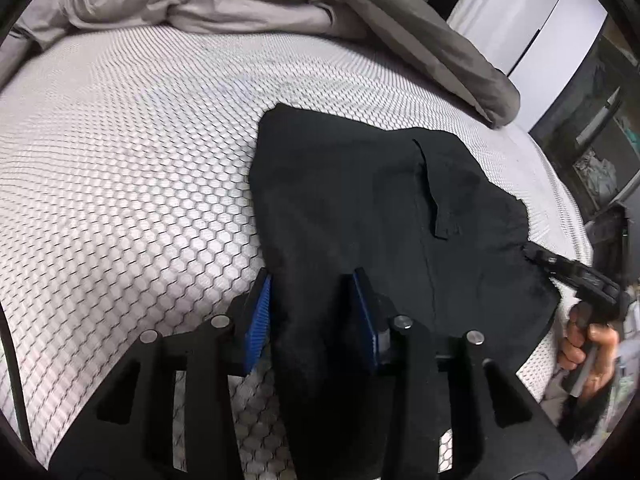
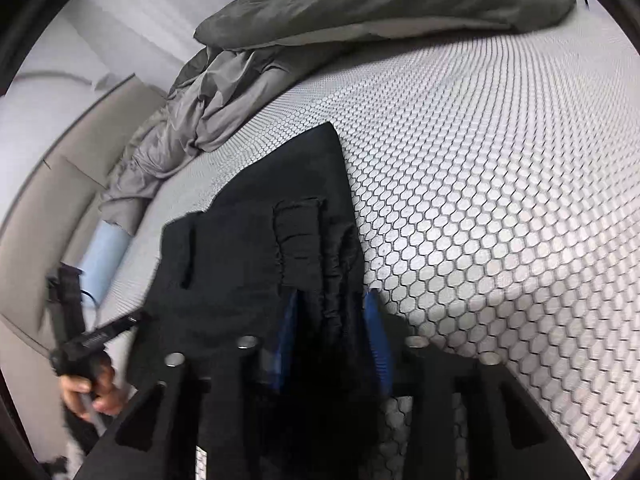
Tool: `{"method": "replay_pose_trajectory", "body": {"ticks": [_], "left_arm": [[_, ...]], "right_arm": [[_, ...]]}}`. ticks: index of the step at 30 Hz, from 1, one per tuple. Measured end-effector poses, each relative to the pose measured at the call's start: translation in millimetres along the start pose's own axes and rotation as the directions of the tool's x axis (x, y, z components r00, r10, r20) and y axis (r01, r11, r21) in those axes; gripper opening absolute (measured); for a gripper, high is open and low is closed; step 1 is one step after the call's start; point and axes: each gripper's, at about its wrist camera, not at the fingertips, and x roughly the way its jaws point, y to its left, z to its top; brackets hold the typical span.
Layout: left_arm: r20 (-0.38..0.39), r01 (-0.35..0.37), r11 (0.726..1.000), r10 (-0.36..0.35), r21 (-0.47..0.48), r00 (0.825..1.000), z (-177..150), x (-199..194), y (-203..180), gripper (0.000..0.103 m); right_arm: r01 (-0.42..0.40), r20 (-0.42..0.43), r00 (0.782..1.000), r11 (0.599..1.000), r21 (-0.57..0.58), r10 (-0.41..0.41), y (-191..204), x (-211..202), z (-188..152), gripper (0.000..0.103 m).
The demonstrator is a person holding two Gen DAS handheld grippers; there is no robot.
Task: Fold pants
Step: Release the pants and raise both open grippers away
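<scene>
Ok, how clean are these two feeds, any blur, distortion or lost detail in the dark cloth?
Left wrist view: strong fisheye bend, sharp mattress, pants nearly featureless black, blur at the right edge around the hand. Right wrist view: same bend, waistband gathers on the pants readable, the other hand smeared at lower left.

No text is legible; the white marking on the left gripper (image 2: 96,336) is too blurred to read.

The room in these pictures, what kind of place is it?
Most likely a bedroom. Black pants lie on a bare mattress with a honeycomb pattern, a rumpled grey duvet is pushed to its far side, and white wardrobe doors stand beyond.
</scene>
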Motion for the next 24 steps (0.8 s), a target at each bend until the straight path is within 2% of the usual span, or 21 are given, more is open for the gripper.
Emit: {"method": "replay_pose_trajectory", "body": {"ticks": [2, 4, 6, 8, 10, 13, 15, 20, 24], "left_arm": [[0.038, -0.054, 0.998, 0.052, 0.035, 0.998, -11.9, -11.9, -9.2, 0.040], [0.092, -0.115, 0.992, 0.109, 0.060, 0.990, -22.4, -26.5, -16.2, 0.054], [0.153, -0.167, 0.984, 0.156, 0.063, 0.976, -29.2, -42.4, -19.7, 0.075], [0.212, -0.190, 0.980, 0.173, 0.065, 0.962, -38.0, -56.3, -24.6, 0.084], [0.271, -0.212, 0.975, 0.189, 0.060, 0.944, -51.2, -80.9, -34.4, 0.085], [0.307, -0.215, 0.975, 0.186, 0.064, 0.933, -65.3, -112.4, -49.4, 0.102], [0.335, -0.205, 0.977, 0.173, 0.061, 0.926, -68.1, -128.5, -51.2, 0.102], [0.377, -0.214, 0.974, 0.172, 0.071, 0.910, -85.1, -164.1, -73.1, 0.102], [0.386, -0.195, 0.972, 0.131, 0.132, 0.913, -104.2, -173.2, -95.8, 0.102]], "right_arm": [[0.051, 0.041, 0.998, 0.997, -0.058, -0.048, 8.1, -12.6, -5.9, 0.051], [0.085, 0.077, 0.994, 0.991, -0.103, -0.077, 14.9, -24.3, -12.4, 0.055], [0.064, 0.108, 0.993, 0.990, -0.126, -0.051, 23.0, -36.0, -20.1, 0.068], [0.058, 0.148, 0.988, 0.988, -0.144, -0.036, 28.5, -48.6, -26.4, 0.087], [0.048, 0.196, 0.980, 0.985, -0.166, -0.015, 37.9, -60.7, -30.9, 0.095], [0.015, 0.228, 0.973, 0.980, -0.199, 0.032, 47.0, -76.5, -39.3, 0.102], [0.001, 0.255, 0.965, 0.975, -0.221, 0.056, 54.9, -84.8, -44.0, 0.103], [0.035, 0.315, 0.947, 0.960, -0.277, 0.056, 75.7, -92.0, -57.7, 0.103], [0.093, 0.334, 0.942, 0.946, -0.310, 0.017, 79.3, -97.0, -74.6, 0.103]]}}
